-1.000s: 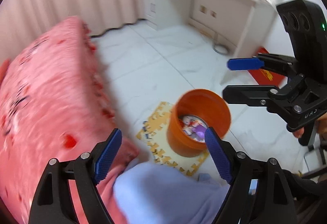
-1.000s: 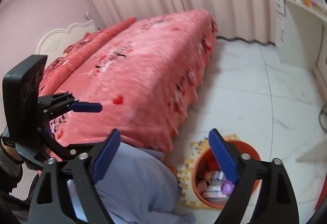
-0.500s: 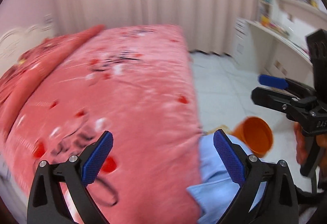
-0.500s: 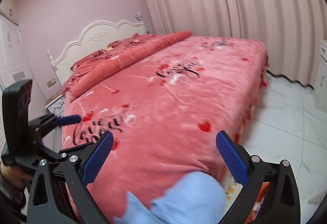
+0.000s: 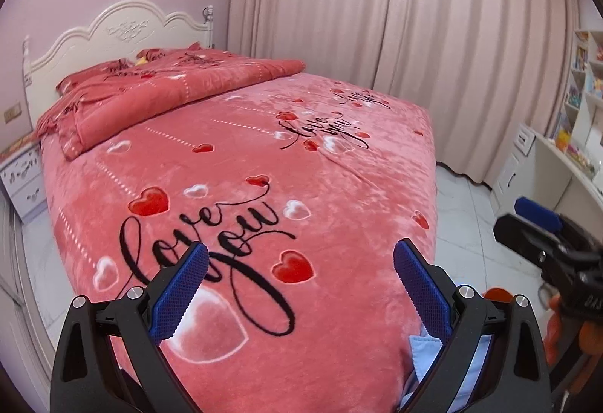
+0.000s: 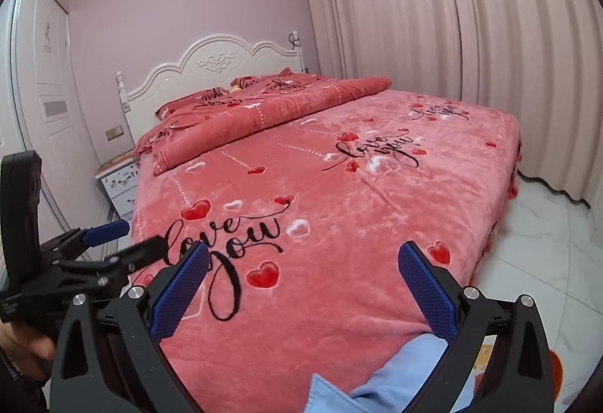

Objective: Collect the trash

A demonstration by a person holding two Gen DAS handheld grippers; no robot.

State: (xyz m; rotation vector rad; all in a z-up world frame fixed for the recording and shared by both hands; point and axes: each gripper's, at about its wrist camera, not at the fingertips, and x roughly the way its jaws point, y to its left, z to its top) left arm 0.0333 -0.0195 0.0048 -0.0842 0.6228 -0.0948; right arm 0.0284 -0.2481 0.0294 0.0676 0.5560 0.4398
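My left gripper [image 5: 299,271] is open and empty, held above the near end of a pink bed [image 5: 245,187] with hearts and "love you" script. My right gripper [image 6: 301,275] is open and empty too, over the same bed [image 6: 339,194]. The left gripper also shows at the left edge of the right wrist view [image 6: 124,237]. The right gripper also shows at the right edge of the left wrist view [image 5: 524,217]. Only a sliver of the orange trash bin [image 5: 498,294] shows behind my right finger; it also peeks out low right in the right wrist view [image 6: 556,371]. No loose trash is visible on the bed.
A folded pink quilt [image 5: 169,96] and white headboard [image 5: 113,32] lie at the far end. A white nightstand [image 6: 118,183] stands beside the bed. Curtains [image 5: 433,36] line the back wall. A white desk [image 5: 557,164] is at the right. A pale blue sleeve [image 6: 395,375] is below.
Both grippers have swung up and away from the orange bin on the floor and now face the bed. Both stay open and empty.
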